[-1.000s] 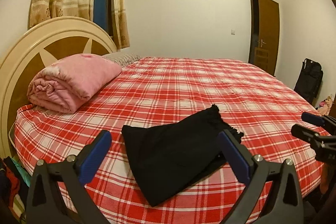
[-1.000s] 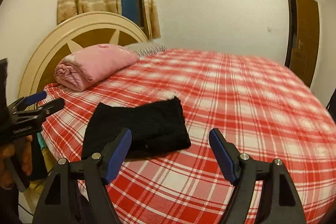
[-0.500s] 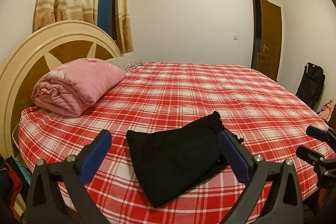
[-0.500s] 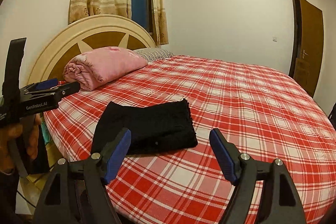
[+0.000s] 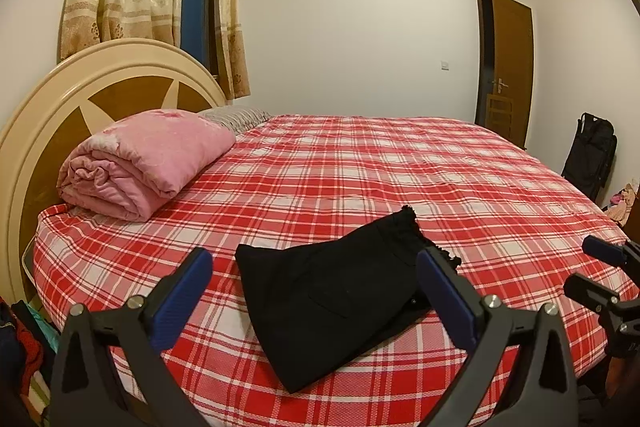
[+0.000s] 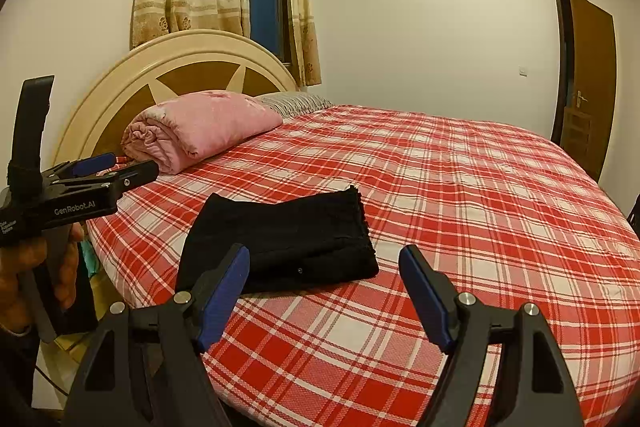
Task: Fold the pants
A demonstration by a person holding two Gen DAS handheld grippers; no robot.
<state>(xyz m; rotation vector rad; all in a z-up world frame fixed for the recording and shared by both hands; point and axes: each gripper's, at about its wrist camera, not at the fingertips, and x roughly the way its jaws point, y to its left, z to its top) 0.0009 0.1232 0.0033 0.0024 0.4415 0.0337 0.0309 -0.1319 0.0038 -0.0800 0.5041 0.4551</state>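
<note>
Black pants [image 5: 336,291] lie folded into a compact rectangle near the front edge of the red plaid bed [image 5: 360,167]; they also show in the right wrist view as black pants [image 6: 288,239]. My left gripper [image 5: 316,297] hovers open just short of the bed, and its blue fingers frame the pants without touching them. My right gripper [image 6: 324,293] is open too, held back and slightly right of the pants, with nothing between its fingers. Each gripper appears at the edge of the other's view, as the left gripper [image 6: 100,169] and the right gripper [image 5: 588,267].
A rolled pink quilt [image 5: 144,159] and a striped pillow [image 5: 236,115] rest by the round headboard [image 5: 48,107]. A brown door [image 5: 510,67] and a black bag [image 5: 590,155] stand at the far right. Clothes [image 5: 24,347] pile by the bed's left.
Both grippers have risen and drawn back from the bed, so the pants sit lower and farther off in each view. The pants have not moved.
</note>
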